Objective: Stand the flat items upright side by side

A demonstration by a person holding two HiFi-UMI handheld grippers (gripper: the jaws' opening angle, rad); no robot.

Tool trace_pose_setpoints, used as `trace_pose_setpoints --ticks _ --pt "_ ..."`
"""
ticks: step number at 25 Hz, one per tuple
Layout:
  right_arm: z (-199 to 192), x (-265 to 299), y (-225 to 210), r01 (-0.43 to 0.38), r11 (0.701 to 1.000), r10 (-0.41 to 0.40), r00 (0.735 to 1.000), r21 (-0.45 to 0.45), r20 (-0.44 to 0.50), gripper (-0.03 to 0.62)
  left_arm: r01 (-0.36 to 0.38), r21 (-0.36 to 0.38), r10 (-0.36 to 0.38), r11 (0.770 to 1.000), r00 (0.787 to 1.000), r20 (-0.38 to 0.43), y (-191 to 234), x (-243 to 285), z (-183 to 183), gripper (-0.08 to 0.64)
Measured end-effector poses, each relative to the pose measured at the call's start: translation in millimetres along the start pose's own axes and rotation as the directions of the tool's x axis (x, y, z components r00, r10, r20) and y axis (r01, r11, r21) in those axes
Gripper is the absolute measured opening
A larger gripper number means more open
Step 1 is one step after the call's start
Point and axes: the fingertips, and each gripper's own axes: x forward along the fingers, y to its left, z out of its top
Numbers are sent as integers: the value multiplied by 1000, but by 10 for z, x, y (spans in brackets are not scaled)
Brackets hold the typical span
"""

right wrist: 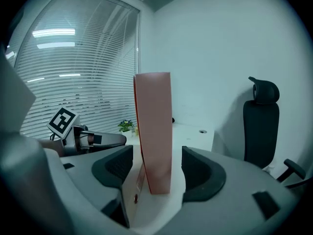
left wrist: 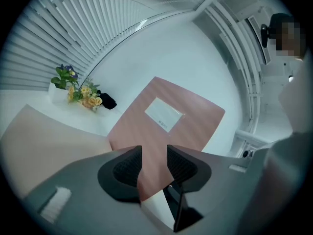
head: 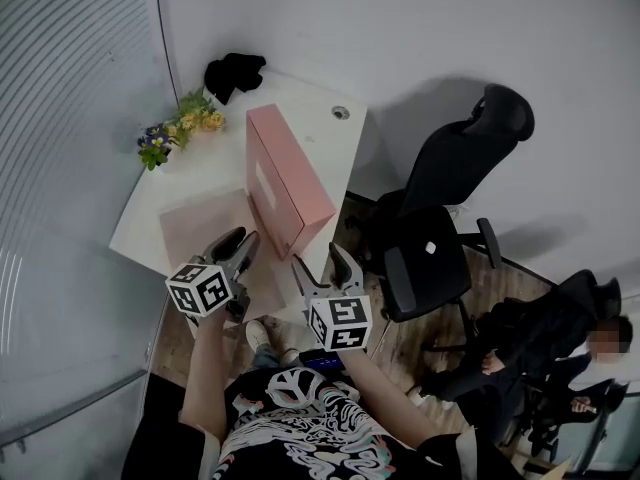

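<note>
In the head view I see one tall pink cardboard box (head: 290,173) already standing on the white table (head: 300,93), while a second flat pink box (head: 200,230) lies beside it (so half remains). In its own view, my left gripper (left wrist: 154,155) has its jaws half parted and pinches nothing that I can see. The right gripper (right wrist: 151,163) view shows wide jaws straddling the standing box's near end, not pressing it.

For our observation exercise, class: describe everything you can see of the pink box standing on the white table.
The pink box is a slim rectangular carton, matte like cardboard, with a pale rectangular label on one broad face. It stands upright on a long narrow edge on the white table. A second pink box lies flat beside its base. The fingers of the right gripper straddle its near end with a gap on each side, not pressing it.
</note>
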Motion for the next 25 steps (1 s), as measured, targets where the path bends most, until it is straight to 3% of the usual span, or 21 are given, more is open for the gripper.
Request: trace_pose_setpoints --ticks 10,16,20,25 --pt "-264 -281 132 -101 992 102 995 70 -22 307 -175 13 175 985 985 -2 33 -669 -227 147" --pt "-501 -379 306 -194 970 206 976 149 -68 304 -246 32 247 969 969 -12 -44 -1082 -327 158" --pt "-568 -393 460 -253 950 268 962 181 -60 286 -298 56 299 953 954 -21 -65 -1373 -416 168" --pt "-660 -456 616 -278 943 295 952 183 -75 279 -360 21 360 933 933 -23 77 -1689 -550 172"
